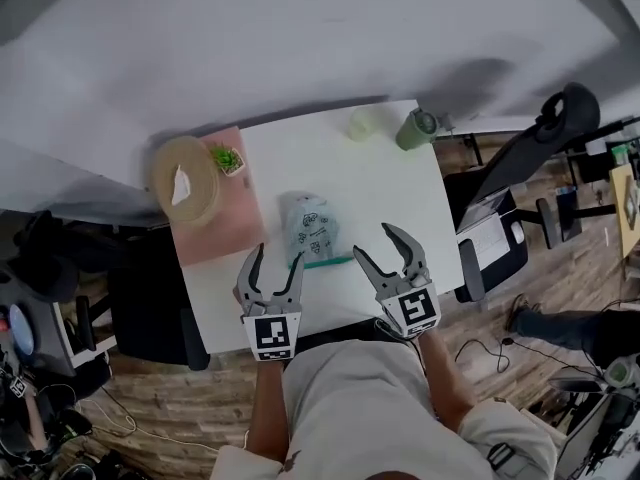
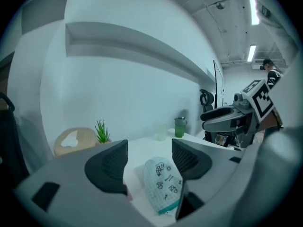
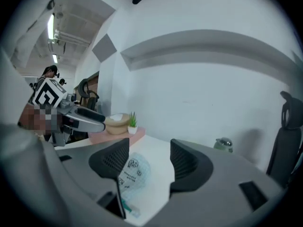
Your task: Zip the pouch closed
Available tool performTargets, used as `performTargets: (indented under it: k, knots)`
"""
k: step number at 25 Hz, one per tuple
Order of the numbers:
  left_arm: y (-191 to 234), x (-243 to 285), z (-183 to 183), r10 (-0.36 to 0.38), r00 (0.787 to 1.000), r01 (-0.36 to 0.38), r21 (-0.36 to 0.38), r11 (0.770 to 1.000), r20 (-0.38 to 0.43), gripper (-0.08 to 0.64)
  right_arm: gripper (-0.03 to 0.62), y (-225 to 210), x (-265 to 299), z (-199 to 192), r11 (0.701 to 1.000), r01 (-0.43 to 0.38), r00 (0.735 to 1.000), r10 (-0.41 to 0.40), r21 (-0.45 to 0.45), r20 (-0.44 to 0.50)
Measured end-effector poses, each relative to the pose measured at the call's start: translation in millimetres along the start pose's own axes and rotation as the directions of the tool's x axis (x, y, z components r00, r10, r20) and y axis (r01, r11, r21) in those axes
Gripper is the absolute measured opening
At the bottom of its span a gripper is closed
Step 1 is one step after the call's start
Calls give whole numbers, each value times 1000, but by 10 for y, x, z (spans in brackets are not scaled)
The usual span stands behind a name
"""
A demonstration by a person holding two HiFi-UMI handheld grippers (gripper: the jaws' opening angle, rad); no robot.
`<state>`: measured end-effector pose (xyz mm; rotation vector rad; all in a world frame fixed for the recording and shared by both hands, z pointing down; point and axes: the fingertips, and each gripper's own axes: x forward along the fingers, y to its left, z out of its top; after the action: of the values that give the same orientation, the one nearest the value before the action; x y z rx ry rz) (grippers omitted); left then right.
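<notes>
The pouch [image 1: 311, 229] is pale with small printed figures and a green zipper edge toward me; it lies on the white table [image 1: 385, 183]. In the left gripper view the pouch [image 2: 163, 184] shows beyond the jaws, and in the right gripper view the pouch [image 3: 131, 174] lies below them. My left gripper [image 1: 275, 265] hovers near its left front corner, open, nothing between its fingers. My right gripper [image 1: 380, 247] hovers to the right of the zipper edge, also open and empty. Both stand above the table, apart from the pouch.
A pink mat [image 1: 225, 218] at the table's left carries a round tan basket [image 1: 185, 180] and a small potted plant [image 1: 228, 158]. A pale cup [image 1: 362, 124] and a green mug [image 1: 417, 128] stand at the far edge. Office chairs [image 1: 520, 178] flank the table.
</notes>
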<state>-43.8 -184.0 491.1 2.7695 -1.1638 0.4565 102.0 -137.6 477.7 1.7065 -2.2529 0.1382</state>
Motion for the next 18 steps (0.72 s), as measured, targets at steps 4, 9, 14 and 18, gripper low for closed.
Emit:
performTargets:
  k: [4,9,14,18]
  knots:
    - [-18,-112,536,61,991,-66,34,997,123,307,339,-129,-163,548,999,40,988,-39,2,152]
    - [-132,-308,990,131,961,-133,-5,991,242,339,353,-227,-444,886,996,94,962,-92,7,258]
    - [-316,-466,1140,156,950,-169,27,985,270,341,353,-231,-701,1051,997,83,935,-82,11,344]
    - [-440,-577,1190,169,943,-192,51,980,286,341,351,-209,-839,1050,997,72,928,-63,-11,366]
